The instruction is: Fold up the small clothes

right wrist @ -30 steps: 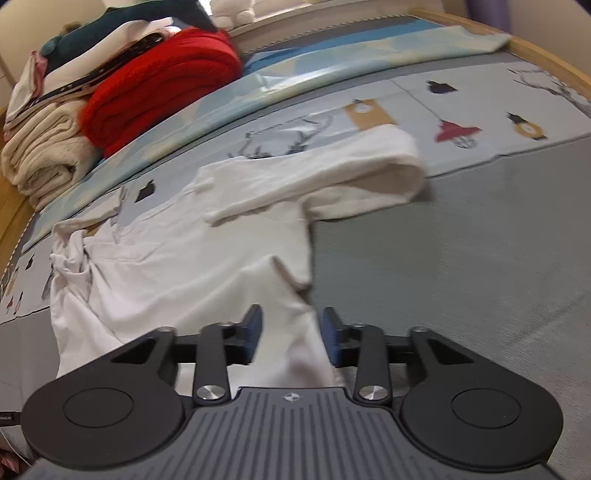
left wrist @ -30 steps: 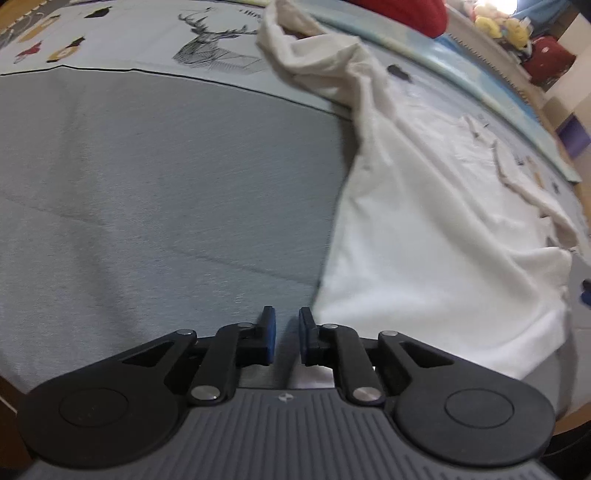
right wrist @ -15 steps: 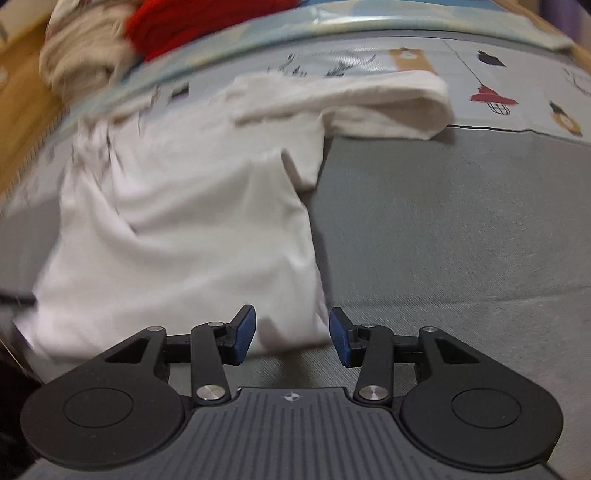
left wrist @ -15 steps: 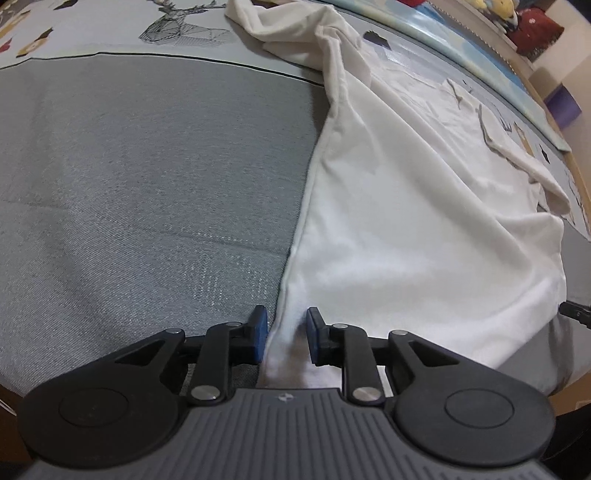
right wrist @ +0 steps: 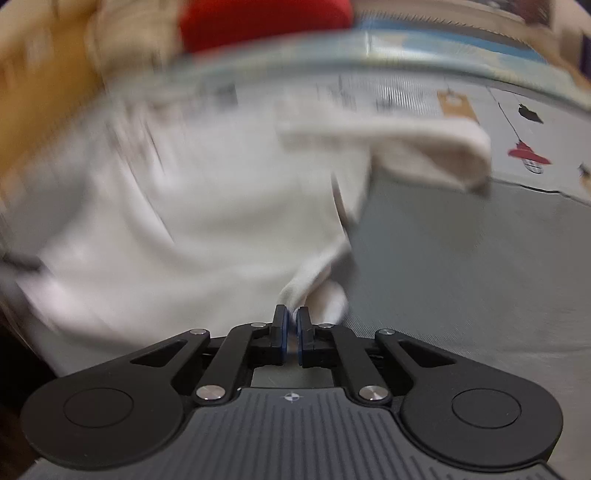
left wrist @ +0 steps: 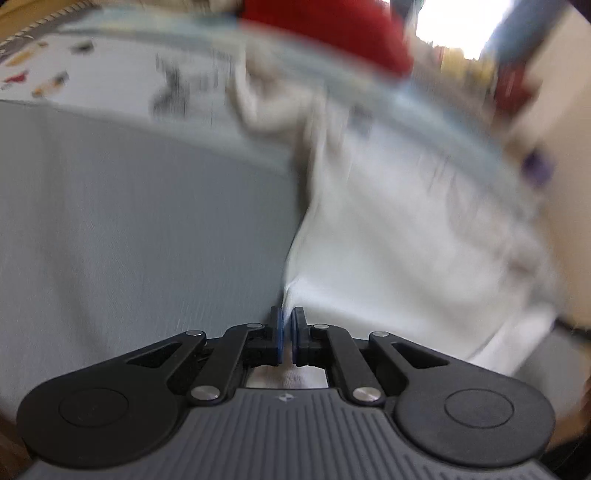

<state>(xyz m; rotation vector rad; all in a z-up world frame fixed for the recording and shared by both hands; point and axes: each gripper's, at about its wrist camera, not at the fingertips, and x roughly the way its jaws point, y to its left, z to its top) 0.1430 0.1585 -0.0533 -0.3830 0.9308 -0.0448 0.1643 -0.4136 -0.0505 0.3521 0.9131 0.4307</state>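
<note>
In the left wrist view, the grey mat (left wrist: pixel 129 221) lies bare across the whole left and near side, open room for a gripper to pass. The white garment (left wrist: pixel 399 251) covers the right half, its edge running from near centre up to a bunched sleeve (left wrist: pixel 266 107) at the far middle. Beyond that a red pile (left wrist: pixel 332 33) blocks the far side. In the right wrist view, bare grey mat (right wrist: pixel 461 266) fills the right and near right; the garment (right wrist: pixel 177 221) takes the left, a rolled sleeve (right wrist: pixel 424 147) crosses the far middle, and the red pile (right wrist: pixel 266 22) with beige folded cloth (right wrist: pixel 136 33) closes the far left.
</note>
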